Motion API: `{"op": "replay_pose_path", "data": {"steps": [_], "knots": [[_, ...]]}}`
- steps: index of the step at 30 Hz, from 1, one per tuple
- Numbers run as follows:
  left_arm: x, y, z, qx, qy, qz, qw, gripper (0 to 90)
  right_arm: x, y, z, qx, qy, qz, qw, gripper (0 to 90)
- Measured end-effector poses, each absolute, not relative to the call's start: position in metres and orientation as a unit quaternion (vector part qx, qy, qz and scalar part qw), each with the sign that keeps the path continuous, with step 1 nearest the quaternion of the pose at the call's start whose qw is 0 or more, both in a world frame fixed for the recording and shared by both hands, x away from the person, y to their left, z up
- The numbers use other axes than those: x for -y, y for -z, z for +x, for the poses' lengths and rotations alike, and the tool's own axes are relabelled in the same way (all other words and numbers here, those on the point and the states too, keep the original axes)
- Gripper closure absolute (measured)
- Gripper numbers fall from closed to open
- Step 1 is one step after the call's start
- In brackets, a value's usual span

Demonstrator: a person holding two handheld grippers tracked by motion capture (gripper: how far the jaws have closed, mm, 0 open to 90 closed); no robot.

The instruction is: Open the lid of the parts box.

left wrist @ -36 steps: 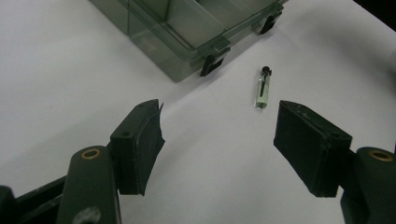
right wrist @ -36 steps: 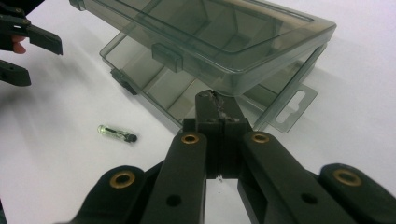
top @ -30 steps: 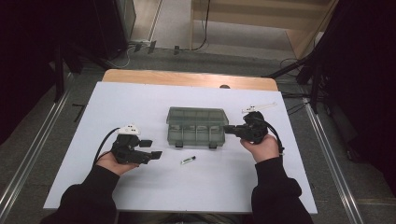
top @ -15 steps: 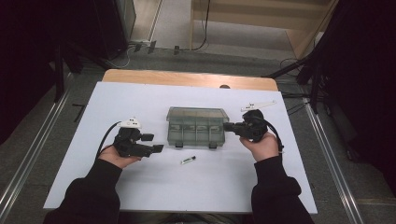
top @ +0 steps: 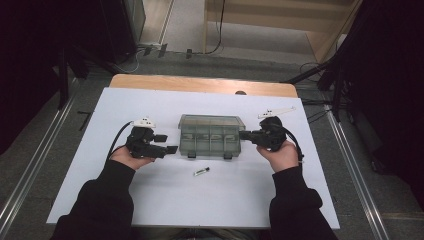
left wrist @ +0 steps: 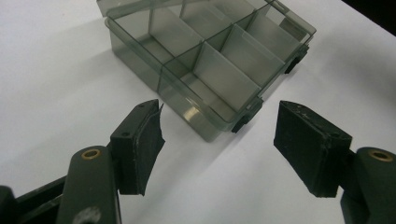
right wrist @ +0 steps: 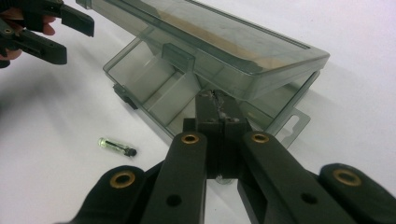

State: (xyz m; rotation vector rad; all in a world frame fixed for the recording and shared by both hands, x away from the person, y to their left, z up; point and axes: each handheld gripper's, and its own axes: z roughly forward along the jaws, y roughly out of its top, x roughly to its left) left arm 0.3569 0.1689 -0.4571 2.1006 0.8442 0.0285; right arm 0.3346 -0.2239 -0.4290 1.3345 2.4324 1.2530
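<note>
A smoky transparent compartment box [top: 211, 136] sits mid-table on the white sheet. Its dividers [left wrist: 210, 60] show through, and its lid [right wrist: 224, 37] stands slightly ajar over the tray. My left gripper [top: 167, 143] is open just off the box's left end, with the near corner between its pads [left wrist: 140, 144] but untouched. My right gripper [top: 243, 134] is shut, and its tip [right wrist: 217, 100] presses against the box's right side just beneath the raised lid edge. A small glass vial [top: 201, 171] with a green end [right wrist: 116, 145] lies loose in front of the box.
The white sheet [top: 225, 205] covers most of the table, with a wooden strip [top: 200, 84] bare at the back. Metal rails [top: 30, 180] run along the floor on both sides. Black stands and cables [top: 325, 75] sit beyond the table.
My left gripper has moved right and forward, up to the box's left end, staying open. The right gripper has stayed at the box's right side.
</note>
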Motion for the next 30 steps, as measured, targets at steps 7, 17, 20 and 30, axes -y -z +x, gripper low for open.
{"op": "replay_pose_path", "data": {"steps": [7,17,20,30], "knots": [[-0.163,0.454,0.365,-0.336,-0.009,0.839,0.428,32.1,0.224,0.428,0.336,-0.797,-0.413,0.438,0.047,90.0],[-0.155,0.452,0.381,-0.332,-0.015,0.842,0.424,32.2,0.225,0.428,0.337,-0.797,-0.415,0.437,0.045,90.0],[-0.154,0.453,0.385,-0.334,-0.015,0.844,0.42,32.2,0.225,0.427,0.337,-0.797,-0.415,0.438,0.045,90.0],[-0.15,0.458,0.403,-0.332,-0.015,0.847,0.416,32.3,0.226,0.427,0.337,-0.798,-0.414,0.436,0.046,90.0]]}}
